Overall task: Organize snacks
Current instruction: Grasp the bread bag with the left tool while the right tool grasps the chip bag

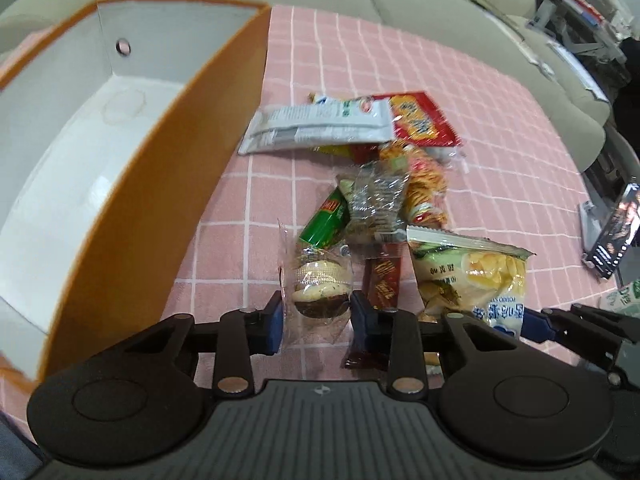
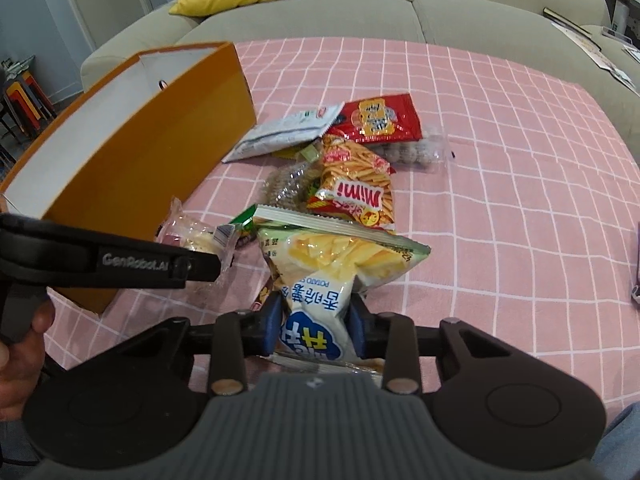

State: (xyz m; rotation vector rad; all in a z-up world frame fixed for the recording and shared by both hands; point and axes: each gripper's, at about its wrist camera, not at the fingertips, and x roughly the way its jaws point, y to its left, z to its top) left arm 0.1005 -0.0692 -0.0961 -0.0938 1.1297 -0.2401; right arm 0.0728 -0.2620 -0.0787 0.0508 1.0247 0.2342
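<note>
Both tools angled steeply down: left tool point(image 1: 317, 312) clenched on wrapped cake point(image 1: 318, 294), right tool point(image 2: 316, 322) clenched on chip bag point(image 2: 324, 276). Only the right view showed a hand point(image 2: 18, 364).

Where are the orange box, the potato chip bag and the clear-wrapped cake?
orange box point(image 2: 132, 168), right wrist view, outer side wall.
potato chip bag point(image 2: 340, 252), right wrist view, printed front.
clear-wrapped cake point(image 1: 318, 290), left wrist view, cake's middle.

Box point(image 2: 132, 168) left of snack pile point(image 2: 352, 184), both on tablecloth point(image 2: 520, 184)

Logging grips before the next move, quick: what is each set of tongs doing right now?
Left tongs: closed on the wrapped cake.
Right tongs: closed on the chip bag.
</note>
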